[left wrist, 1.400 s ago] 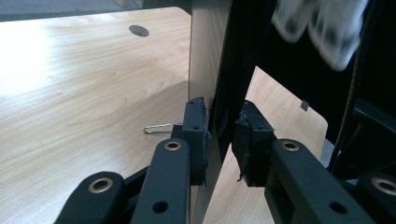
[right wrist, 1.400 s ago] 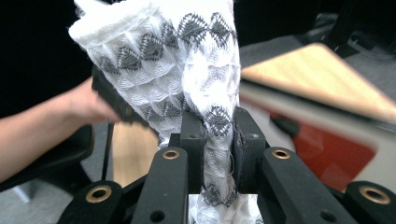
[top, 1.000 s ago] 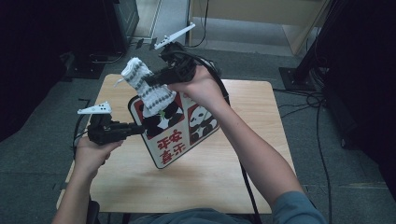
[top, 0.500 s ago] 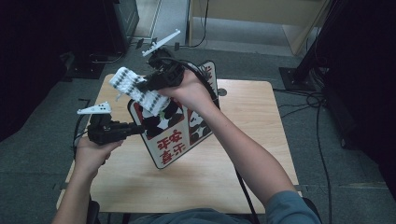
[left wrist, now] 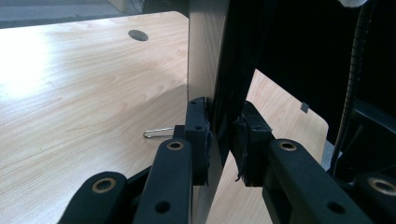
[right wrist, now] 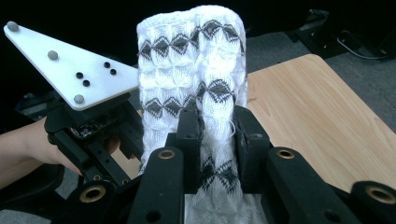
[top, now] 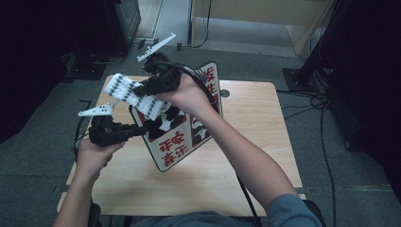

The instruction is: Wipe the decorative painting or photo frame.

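Above the wooden table [top: 265,142], the left gripper [top: 137,130] clamped the panda board's [top: 182,137] edge while the right gripper [top: 144,90], jaws just closing, pinched the white knitted cloth [top: 130,94] over it.

The cloth [top: 130,93] is a white knit with rows of grey diamonds, bunched into a thick roll and held in the air above the table's ten o'clock corner. The board [top: 177,127] is a flat panel with pandas and red characters, standing tilted on its lower corner near the table's middle, its top leaning toward twelve o'clock.
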`<state>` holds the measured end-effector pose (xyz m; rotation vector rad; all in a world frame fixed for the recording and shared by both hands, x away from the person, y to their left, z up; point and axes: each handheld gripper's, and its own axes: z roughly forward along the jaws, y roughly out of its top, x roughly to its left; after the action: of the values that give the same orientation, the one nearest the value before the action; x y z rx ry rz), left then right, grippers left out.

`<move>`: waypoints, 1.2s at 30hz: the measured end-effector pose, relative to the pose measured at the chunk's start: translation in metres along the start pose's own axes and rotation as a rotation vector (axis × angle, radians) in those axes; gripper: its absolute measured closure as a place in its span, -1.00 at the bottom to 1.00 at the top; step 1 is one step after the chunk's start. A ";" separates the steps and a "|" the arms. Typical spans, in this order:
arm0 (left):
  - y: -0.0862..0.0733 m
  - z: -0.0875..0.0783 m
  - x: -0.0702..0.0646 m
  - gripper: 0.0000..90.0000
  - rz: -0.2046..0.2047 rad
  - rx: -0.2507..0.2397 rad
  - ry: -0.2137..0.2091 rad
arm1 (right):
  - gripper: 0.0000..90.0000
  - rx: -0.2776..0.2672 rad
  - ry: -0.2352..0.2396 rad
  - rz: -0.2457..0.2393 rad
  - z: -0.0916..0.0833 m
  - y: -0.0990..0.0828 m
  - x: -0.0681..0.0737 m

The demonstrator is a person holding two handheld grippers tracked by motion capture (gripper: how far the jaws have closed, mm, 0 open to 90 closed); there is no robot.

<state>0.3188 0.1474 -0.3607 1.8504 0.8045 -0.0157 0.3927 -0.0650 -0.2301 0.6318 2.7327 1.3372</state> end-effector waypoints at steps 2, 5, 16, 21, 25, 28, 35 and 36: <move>0.000 0.000 0.000 0.73 0.000 0.000 -0.001 | 0.69 0.001 0.002 0.002 0.000 0.000 -0.001; 0.000 0.000 0.000 0.73 0.000 0.001 -0.001 | 0.69 -0.004 0.002 -0.007 0.000 -0.002 -0.001; 0.000 0.000 0.000 0.73 -0.004 0.002 -0.003 | 0.66 -0.050 0.011 0.015 -0.005 -0.011 -0.015; -0.001 0.000 0.000 0.73 -0.008 0.003 -0.005 | 0.66 -0.073 0.018 0.028 -0.008 -0.016 -0.022; -0.001 0.000 0.000 0.73 -0.009 0.003 -0.007 | 0.65 -0.081 0.023 0.031 -0.008 -0.018 -0.025; 0.000 -0.001 0.000 0.73 -0.007 0.005 -0.007 | 0.64 -0.082 0.015 0.027 -0.010 -0.018 -0.026; -0.001 -0.001 0.000 0.72 -0.005 0.005 -0.011 | 0.63 -0.100 0.015 0.041 -0.013 -0.023 -0.030; -0.001 -0.001 0.000 0.72 -0.006 0.005 -0.011 | 0.63 -0.102 0.014 0.039 -0.013 -0.023 -0.030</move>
<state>0.3185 0.1483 -0.3611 1.8514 0.8030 -0.0315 0.4095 -0.0986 -0.2436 0.6744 2.6555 1.4833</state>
